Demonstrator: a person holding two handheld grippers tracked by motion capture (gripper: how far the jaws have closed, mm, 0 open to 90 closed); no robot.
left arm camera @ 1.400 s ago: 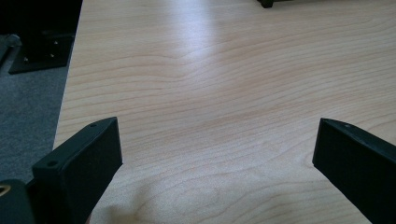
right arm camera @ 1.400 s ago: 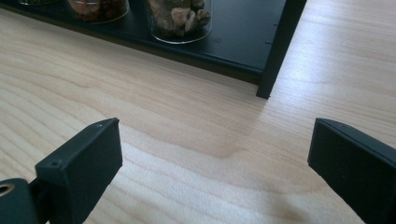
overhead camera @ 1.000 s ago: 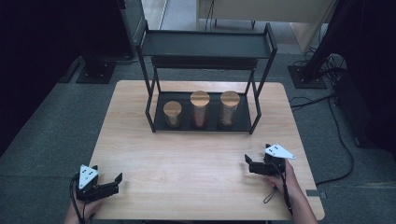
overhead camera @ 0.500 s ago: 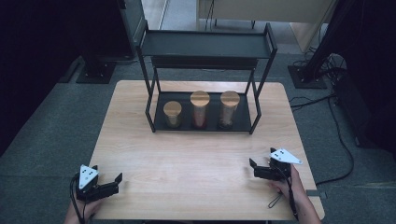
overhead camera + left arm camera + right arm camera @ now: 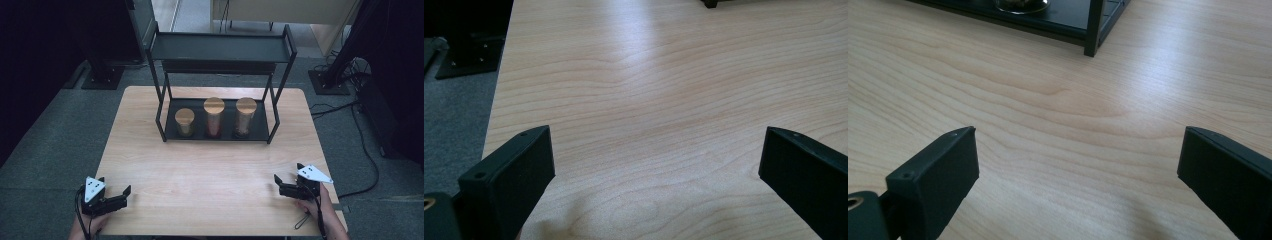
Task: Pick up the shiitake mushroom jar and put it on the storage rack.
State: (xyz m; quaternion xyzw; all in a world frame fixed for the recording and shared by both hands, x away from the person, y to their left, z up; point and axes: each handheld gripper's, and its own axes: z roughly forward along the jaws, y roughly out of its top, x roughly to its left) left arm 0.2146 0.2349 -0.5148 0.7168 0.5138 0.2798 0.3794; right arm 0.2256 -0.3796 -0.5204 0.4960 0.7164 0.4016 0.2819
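At the near left corner of the wooden table (image 5: 210,170) the left gripper (image 5: 122,196) rests low over the board in the person's left hand (image 5: 92,222), its jaws spread wide with nothing between them; in the left gripper view only bare wood grain lies between the two black jaws, and a foot of the rack shows at the top edge, far ahead. Ahead of this gripper and off to its right, well apart from it, stands the black two-tier rack (image 5: 220,50) toward the far side of the table. On the rack's lower tray, going from the side nearer the left gripper to the side nearer the right one, stand three jars with round wooden lids: a short jar (image 5: 184,123), then a taller jar with reddish contents (image 5: 214,118), then a tall jar with brownish contents (image 5: 245,118), each just beside the next; whether they touch cannot be told. The right gripper (image 5: 278,184), held in the right hand (image 5: 312,207) near the right edge of the table, also stands wide open and empty. In the right gripper view the rack's near corner post (image 5: 1093,27) and the base of one jar (image 5: 1020,5) lie ahead of its jaws, apart from them, with bare tabletop between.
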